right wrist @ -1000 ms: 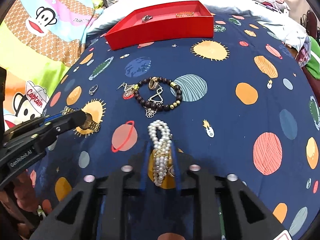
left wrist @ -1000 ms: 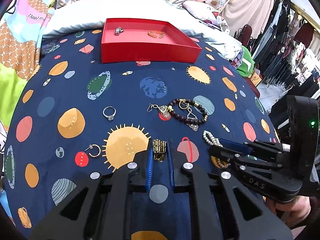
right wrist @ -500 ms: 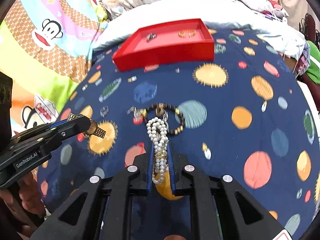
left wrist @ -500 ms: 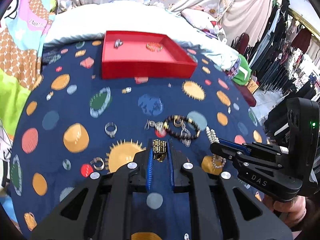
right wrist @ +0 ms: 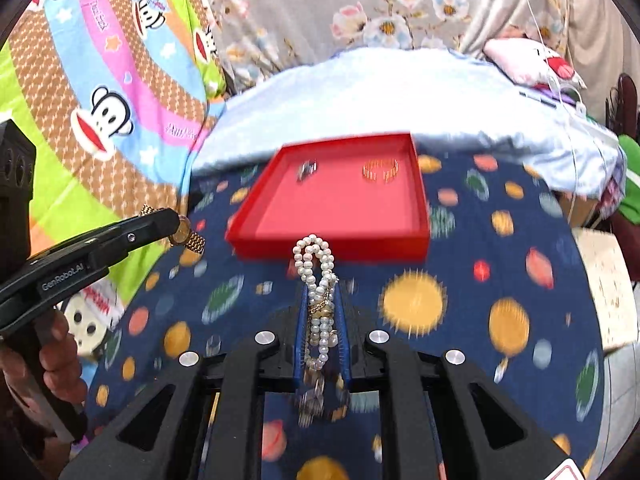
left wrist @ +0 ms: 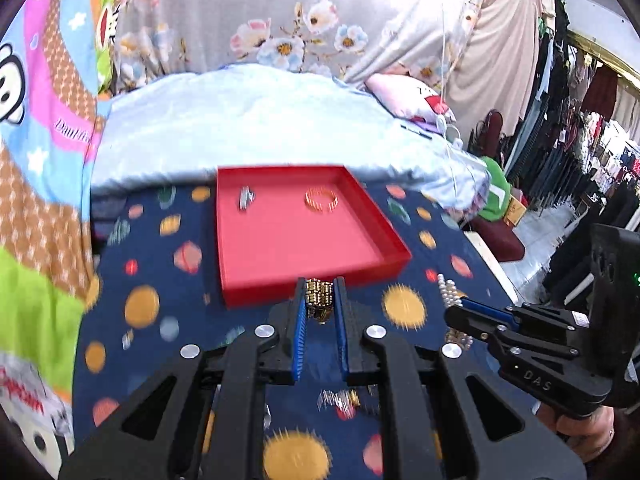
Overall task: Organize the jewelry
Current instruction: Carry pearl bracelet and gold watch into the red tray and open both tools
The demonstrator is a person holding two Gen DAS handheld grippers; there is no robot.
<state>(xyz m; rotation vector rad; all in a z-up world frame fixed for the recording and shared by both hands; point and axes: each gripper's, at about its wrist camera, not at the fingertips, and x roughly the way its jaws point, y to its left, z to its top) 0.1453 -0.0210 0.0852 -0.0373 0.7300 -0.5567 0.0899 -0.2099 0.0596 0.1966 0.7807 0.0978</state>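
Observation:
My left gripper (left wrist: 319, 294) is shut on a gold watch (left wrist: 319, 299) and holds it in the air just short of the red tray's near wall (left wrist: 256, 294). My right gripper (right wrist: 322, 292) is shut on a white pearl bracelet (right wrist: 316, 264), also lifted, in front of the red tray (right wrist: 332, 248). The tray holds a silver piece (left wrist: 246, 197) and a gold bracelet (left wrist: 321, 200). The left gripper with the watch (right wrist: 188, 236) shows at the left of the right wrist view. The right gripper with the pearls (left wrist: 450, 294) shows at the right of the left wrist view.
The tray sits on a navy planet-print cloth (left wrist: 152, 280) over a bed. Blurred jewelry pieces (left wrist: 344, 400) lie on the cloth below the left gripper. A pale blue quilt (left wrist: 248, 128) lies behind the tray. Clothes racks (left wrist: 580, 140) stand at the right.
Both grippers have lifted with their pieces and moved forward toward the red tray, which now looks much closer. The loose jewelry on the cloth has dropped below the fingers.

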